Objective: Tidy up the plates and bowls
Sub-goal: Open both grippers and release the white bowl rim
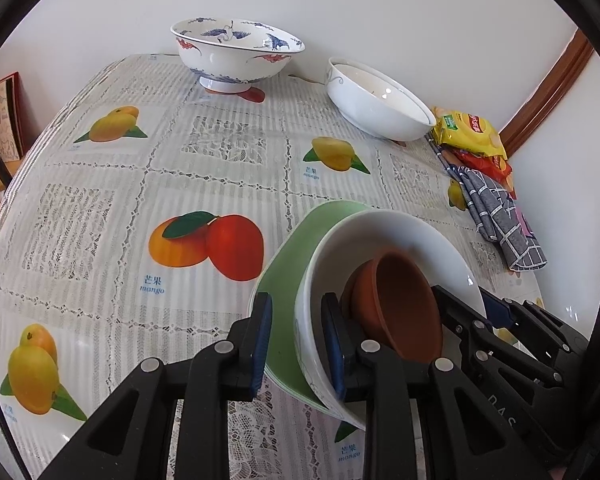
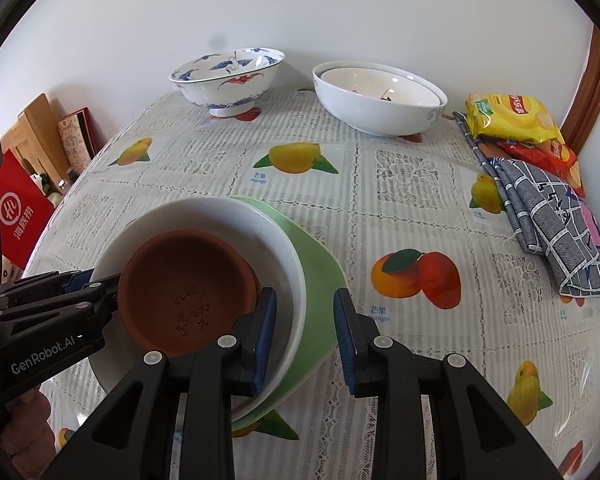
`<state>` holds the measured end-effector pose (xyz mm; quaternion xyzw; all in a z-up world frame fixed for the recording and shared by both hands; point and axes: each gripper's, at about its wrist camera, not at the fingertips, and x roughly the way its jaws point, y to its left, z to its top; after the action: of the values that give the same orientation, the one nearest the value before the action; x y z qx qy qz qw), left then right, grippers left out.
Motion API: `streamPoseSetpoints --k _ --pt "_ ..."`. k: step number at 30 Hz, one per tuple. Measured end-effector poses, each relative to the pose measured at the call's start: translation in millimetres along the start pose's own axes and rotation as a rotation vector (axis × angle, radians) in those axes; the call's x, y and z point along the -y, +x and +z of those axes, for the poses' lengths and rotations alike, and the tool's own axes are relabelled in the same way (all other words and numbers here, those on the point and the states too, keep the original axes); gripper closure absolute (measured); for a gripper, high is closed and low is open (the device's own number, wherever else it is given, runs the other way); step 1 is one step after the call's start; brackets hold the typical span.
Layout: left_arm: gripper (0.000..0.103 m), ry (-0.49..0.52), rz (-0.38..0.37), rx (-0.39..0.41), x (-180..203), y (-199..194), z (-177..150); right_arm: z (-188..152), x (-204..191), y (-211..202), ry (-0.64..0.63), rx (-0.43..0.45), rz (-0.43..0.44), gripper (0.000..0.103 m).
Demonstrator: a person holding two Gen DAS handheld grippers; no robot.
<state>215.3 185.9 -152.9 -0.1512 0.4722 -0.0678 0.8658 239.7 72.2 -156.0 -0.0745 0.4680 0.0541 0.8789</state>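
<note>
Bright, even daylight; sharp focus, soft shadows, heavy fisheye bending with dark corners.

Each black hand-held gripper [image 2: 306,336] has blue pads [image 2: 265,336] and silver screws [image 2: 153,358].

Take the stack near you as your landmark: a small dish [image 2: 188,300] sits in a bowl [image 2: 236,216], which rests on a plate [image 2: 320,272] on the table [image 2: 400,232]. Behind the stack, by the wall, a footed bowl [image 2: 227,80] stands left of two nested bowls [image 2: 380,98]. Right of the stack, snack bags [image 2: 512,120] lie behind a folded cloth [image 2: 556,232].
</note>
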Motion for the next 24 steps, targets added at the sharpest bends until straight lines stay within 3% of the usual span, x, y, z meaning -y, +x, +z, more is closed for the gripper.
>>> streamPoseSetpoints --k 6,10,24 --pt "0.077 -0.01 -0.021 -0.011 -2.2 -1.2 0.2 0.6 -0.1 0.7 -0.015 0.002 -0.004 0.073" --pt "0.077 -0.003 -0.011 -0.017 -0.7 -1.5 0.3 0.3 0.2 -0.3 -0.022 0.02 -0.051 0.058" --pt "0.074 0.011 -0.008 -0.033 2.8 -5.7 -2.5 -1.4 5.2 -5.9 -0.014 0.051 -0.05 0.057"
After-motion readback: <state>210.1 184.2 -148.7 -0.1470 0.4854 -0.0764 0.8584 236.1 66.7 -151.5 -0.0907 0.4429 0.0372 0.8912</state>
